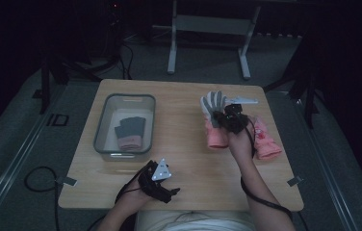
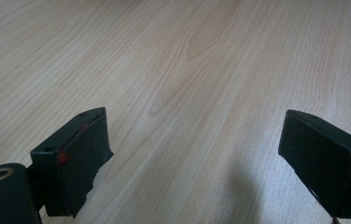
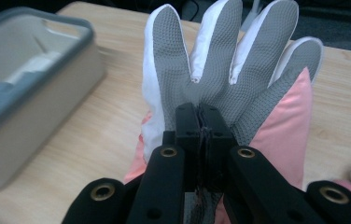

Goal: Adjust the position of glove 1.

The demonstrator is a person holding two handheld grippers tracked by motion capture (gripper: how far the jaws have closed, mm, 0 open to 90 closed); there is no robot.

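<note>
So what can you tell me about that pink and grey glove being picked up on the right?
The glove is a padded winter type: pink fabric on the body and cuff, white edging along its digits, and a grey palm with a dotted, grippy texture. Its four digits point upward, slightly spread. The right gripper has its black fingers shut on the palm fabric, pinching a fold. In the high view it stands over the right part of the wooden table, beside a second pink glove lying flat.
</note>
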